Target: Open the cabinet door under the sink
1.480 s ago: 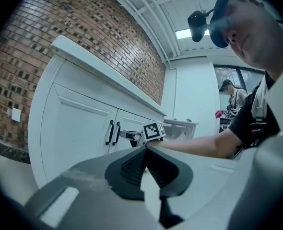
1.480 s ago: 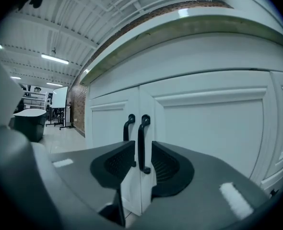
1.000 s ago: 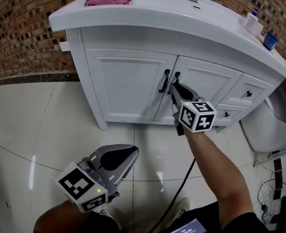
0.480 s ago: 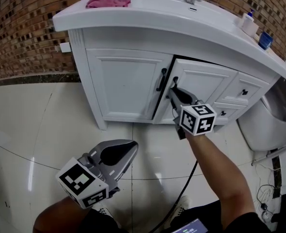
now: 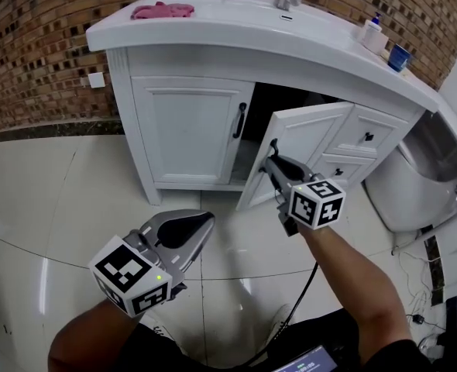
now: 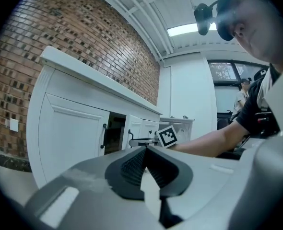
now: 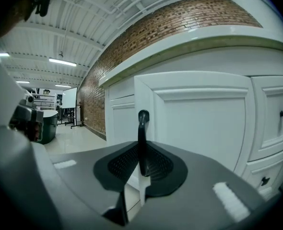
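White door (image 5: 310, 142) under the sink (image 5: 213, 31) stands about half open, with a dark gap behind it. Right gripper (image 5: 275, 161): jaws clamped on the door's black handle (image 7: 142, 138), likely to pull it open. Left gripper (image 5: 204, 227): jaws closed and empty, held low in front of the sink, seemingly to stay clear of the door.

Pair of grey hand-held tools: left gripper (image 5: 204, 229) lower left, right gripper (image 5: 273, 158) mid-frame, each with black ribbed pads (image 6: 132, 164) and white marker cube (image 5: 317, 202) bearing black squares; black cable (image 5: 300, 294) lower centre; bare forearms, dark clothing (image 5: 174, 353).
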The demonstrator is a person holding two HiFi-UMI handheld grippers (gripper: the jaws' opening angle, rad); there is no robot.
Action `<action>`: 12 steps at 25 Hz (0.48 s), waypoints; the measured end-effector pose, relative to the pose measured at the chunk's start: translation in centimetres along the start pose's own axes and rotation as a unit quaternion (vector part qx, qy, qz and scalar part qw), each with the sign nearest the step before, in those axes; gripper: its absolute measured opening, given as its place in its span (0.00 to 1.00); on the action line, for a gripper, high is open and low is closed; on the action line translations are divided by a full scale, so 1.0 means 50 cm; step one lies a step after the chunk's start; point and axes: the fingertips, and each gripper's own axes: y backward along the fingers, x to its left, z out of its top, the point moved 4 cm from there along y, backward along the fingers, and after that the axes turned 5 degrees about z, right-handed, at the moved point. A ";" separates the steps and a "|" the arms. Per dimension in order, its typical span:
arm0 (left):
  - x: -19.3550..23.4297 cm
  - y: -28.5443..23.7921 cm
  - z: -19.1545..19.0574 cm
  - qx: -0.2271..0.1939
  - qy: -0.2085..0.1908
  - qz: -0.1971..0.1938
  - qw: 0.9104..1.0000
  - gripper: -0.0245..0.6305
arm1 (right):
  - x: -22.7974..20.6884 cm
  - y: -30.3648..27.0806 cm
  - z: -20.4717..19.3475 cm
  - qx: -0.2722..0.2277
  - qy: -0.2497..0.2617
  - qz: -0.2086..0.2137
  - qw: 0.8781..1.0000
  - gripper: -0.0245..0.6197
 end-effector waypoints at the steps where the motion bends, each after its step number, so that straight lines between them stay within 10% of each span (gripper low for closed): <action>1: -0.006 0.000 0.001 0.000 -0.002 -0.002 1.000 0.05 | 0.005 0.018 -0.003 0.004 0.002 -0.002 1.000 0.11; 12: -0.091 0.024 0.027 -0.027 -0.031 -0.019 0.999 0.05 | 0.009 0.171 -0.036 0.014 -0.004 -0.028 1.000 0.10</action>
